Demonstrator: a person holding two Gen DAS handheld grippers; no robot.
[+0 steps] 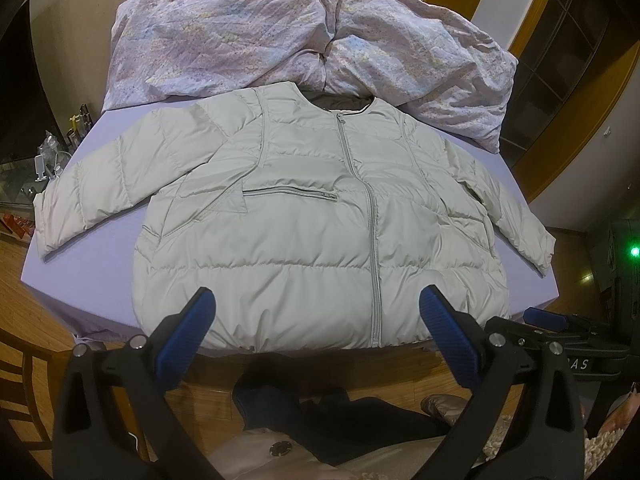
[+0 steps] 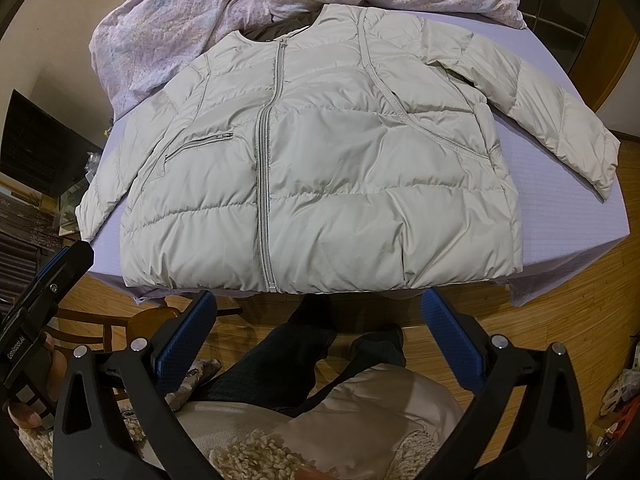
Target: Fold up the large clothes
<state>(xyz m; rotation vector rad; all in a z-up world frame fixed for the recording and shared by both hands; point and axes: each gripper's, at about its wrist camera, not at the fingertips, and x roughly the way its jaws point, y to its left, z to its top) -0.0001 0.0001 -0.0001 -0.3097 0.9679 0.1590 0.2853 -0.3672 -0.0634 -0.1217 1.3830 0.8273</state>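
One pale puffer jacket (image 1: 312, 216), one floral quilt (image 1: 280, 36), one lavender table cover (image 1: 120, 216), two claws.

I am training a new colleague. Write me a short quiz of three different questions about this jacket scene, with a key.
1. True or false: the jacket lies spread flat with its front zipper closed.
2. Multiple choice: what lies behind the jacket's collar? A) a patterned quilt B) a stack of books C) a laundry basket
3. Short answer: are the left gripper and the right gripper holding any fabric?

Key:
1. True; both sleeves lie out to the sides on the purple sheet.
2. A
3. No; both are open, near the hem and short of grasping it.
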